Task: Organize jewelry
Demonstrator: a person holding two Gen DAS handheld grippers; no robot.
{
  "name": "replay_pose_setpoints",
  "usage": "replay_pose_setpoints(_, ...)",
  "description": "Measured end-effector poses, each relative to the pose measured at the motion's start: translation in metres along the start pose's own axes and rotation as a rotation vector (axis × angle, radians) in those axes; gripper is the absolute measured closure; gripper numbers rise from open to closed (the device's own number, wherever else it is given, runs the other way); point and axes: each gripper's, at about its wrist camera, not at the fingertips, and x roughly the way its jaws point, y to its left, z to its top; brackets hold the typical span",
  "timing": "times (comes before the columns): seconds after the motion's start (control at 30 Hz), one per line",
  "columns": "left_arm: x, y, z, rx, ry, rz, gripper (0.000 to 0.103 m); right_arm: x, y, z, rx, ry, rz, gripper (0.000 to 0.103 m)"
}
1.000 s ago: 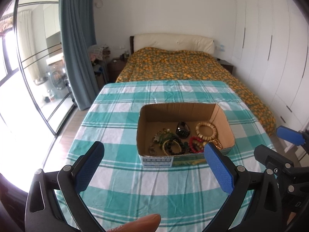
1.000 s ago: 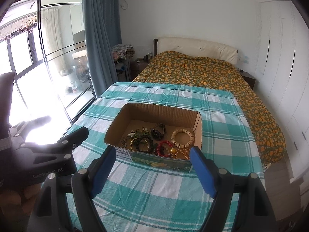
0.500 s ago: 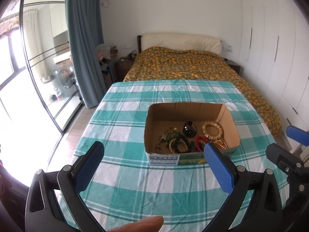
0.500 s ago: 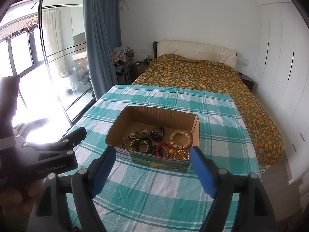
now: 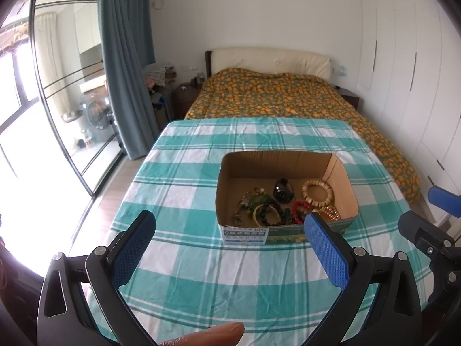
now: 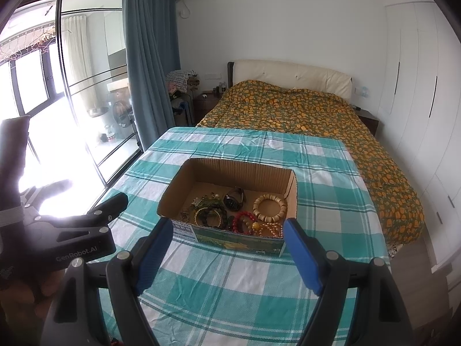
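Note:
An open cardboard box [image 5: 341,180] [image 6: 173,193] sits on the green checked tablecloth [image 5: 184,190] [image 6: 325,199]. Inside lie a pale wooden bead bracelet [image 5: 317,192] [image 6: 270,207], a black watch [image 5: 283,191] [image 6: 234,198], a red bead bracelet [image 5: 300,212] [image 6: 245,221], a dark bead bracelet [image 5: 266,214] [image 6: 209,214], a pearl string [image 5: 328,212] [image 6: 270,228] and green and gold pieces [image 5: 250,200] [image 6: 201,201]. My left gripper [image 5: 229,235] hangs open, short of the box's front. My right gripper [image 6: 227,238] is open too, its blue pads either side of the box front. Neither holds anything.
Beyond the table stands a bed with an orange patterned cover [image 5: 276,98] [image 6: 296,109]. White wardrobes [image 5: 409,72] line the right wall. A blue curtain [image 5: 124,66] and glass doors [image 6: 57,86] are at the left. A fingertip [image 5: 207,336] shows at the bottom edge.
Both grippers have drawn back and up a little from the box, so it looks smaller and sits more to the right in the left wrist view. Their jaws stay open.

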Motion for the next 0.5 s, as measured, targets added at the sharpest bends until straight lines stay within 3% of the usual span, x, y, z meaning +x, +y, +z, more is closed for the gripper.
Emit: replay_pose_setpoints(0.5, -0.0008, -0.0037, -0.0006, 0.01, 0.008, -0.009, 0.0, -0.0008, -0.0018, -0.0006, 0.007, -0.007, 0.001, 0.023)
